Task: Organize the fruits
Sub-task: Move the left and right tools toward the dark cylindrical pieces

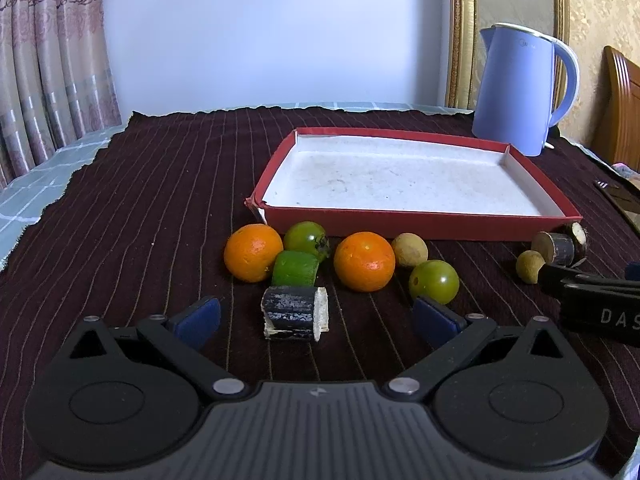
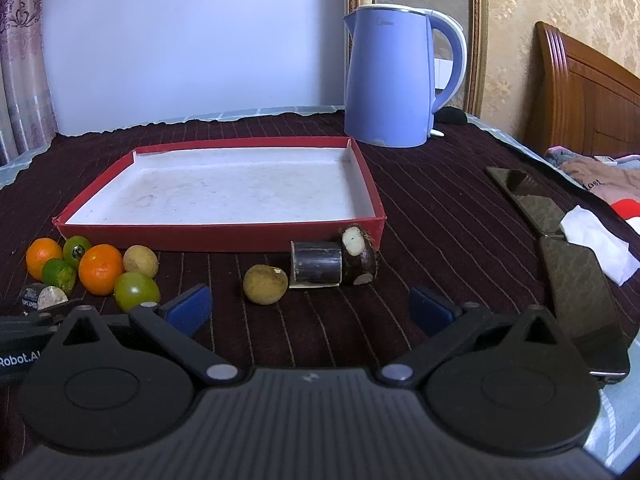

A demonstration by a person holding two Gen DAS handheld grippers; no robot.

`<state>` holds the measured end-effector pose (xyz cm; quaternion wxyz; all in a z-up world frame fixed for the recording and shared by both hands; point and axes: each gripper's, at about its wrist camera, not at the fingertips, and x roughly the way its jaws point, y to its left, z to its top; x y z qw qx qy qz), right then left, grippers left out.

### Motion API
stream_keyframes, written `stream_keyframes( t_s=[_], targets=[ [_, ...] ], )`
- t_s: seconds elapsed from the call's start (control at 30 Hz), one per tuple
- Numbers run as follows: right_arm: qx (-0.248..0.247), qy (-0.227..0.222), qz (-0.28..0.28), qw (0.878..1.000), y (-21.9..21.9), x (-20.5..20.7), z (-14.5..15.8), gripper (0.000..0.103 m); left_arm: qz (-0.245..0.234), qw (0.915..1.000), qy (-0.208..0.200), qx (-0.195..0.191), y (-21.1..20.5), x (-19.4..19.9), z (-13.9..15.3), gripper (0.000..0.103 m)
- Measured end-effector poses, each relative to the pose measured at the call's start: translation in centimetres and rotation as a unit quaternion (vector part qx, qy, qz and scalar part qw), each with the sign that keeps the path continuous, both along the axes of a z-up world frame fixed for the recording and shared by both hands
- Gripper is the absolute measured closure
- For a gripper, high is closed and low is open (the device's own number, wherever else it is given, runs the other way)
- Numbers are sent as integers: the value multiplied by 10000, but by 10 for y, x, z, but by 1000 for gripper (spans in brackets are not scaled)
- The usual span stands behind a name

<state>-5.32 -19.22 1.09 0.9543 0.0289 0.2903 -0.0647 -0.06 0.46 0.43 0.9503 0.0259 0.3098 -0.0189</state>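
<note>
Along the near wall of the red tray (image 1: pixel 420 227), on the striped dark cloth (image 1: pixel 160 200) of the worktop, the fruits lie in two loose groups, none yet inside the tray. Toward its left near corner sit two oranges (image 1: pixel 253 253), green round fruits (image 1: pixel 434 281), a green cut piece (image 1: pixel 295 269), a pale longan (image 1: pixel 409 249) and a dark cane segment (image 1: pixel 294 312). Near its right near corner lie another longan (image 2: pixel 265 284) and two more cane pieces (image 2: pixel 316 264).

Both tools are spread wide and empty: the left hand-held gripper (image 1: pixel 316 316) brackets the near cane segment without touching it, and the right hand-held gripper (image 2: pixel 310 308) hangs just short of the lone longan.

The cane looks stiff and light, best pinched across its round barrel, though it may roll. Oranges probably give a little, so a gentle squeeze at the widest girth suits them. Longans seem small, smooth and liable to slip out.
</note>
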Motion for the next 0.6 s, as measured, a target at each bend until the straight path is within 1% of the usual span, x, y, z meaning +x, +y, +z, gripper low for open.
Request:
stream_keyframes(
  t_s=[0.27,0.6],
  targets=[
    [5,-31,-28,10000,-1,-2,2,0,-51,10000,-61,-42,1,-4,-2,0],
    [112,48,4,9999,-4,1,-4,0,-114,9999,-1,-63,2,-2,-6,0]
  ],
)
